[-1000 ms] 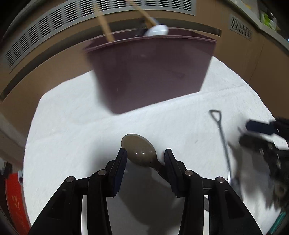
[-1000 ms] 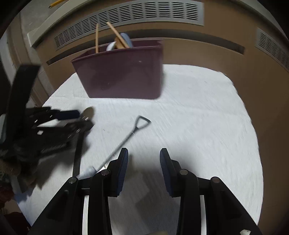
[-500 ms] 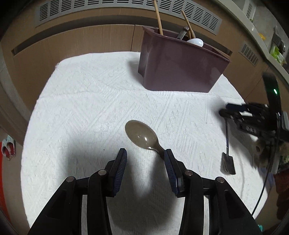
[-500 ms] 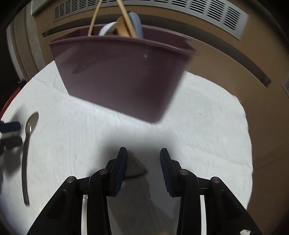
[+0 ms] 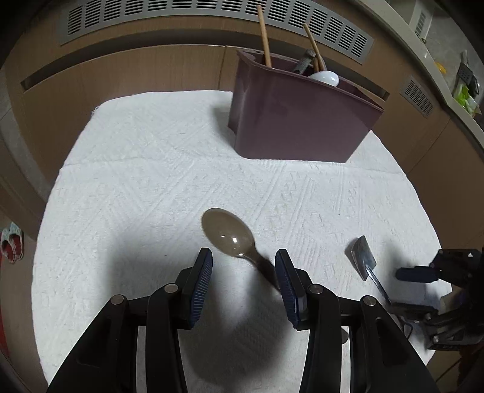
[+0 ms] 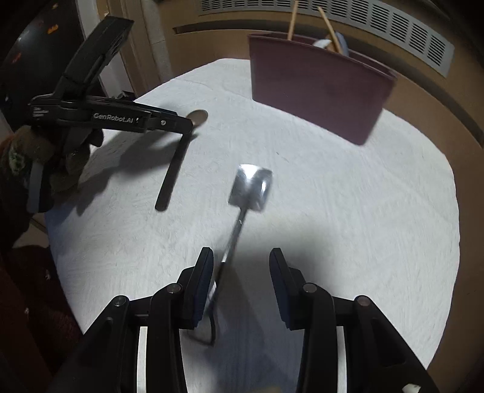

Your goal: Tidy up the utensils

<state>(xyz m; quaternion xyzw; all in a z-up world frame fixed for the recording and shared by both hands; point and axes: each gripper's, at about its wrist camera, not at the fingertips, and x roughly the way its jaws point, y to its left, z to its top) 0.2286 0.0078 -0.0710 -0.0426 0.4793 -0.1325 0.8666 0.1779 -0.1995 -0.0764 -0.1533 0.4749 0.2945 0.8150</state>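
Note:
A brown spoon (image 5: 227, 232) lies on the white cloth (image 5: 145, 181). Its handle runs back between the fingers of my left gripper (image 5: 243, 257), close to the right finger; this gripper is open and nothing shows the pads touching the handle. A metal shovel-shaped spoon (image 6: 251, 187) lies to the right. Its thin handle passes between the fingers of my right gripper (image 6: 241, 255), near the left pad. Those jaws are opening and do not press on it. The right wrist view also shows the left gripper (image 6: 187, 124) over the brown spoon (image 6: 172, 175).
A maroon bin (image 5: 302, 121) stands at the back of the cloth, holding wooden sticks (image 5: 264, 39), a white spoon (image 5: 325, 78) and a dark utensil. Brown panels with vent grilles (image 5: 211, 12) rise behind. The cloth's rounded edge (image 6: 60, 241) drops off at the left. A gloved hand (image 6: 30, 157) holds the left gripper.
The left view has drawn back from the bin, with the brown spoon still between its fingers. The right gripper swung away from the bin and now stands over the shovel spoon's handle.

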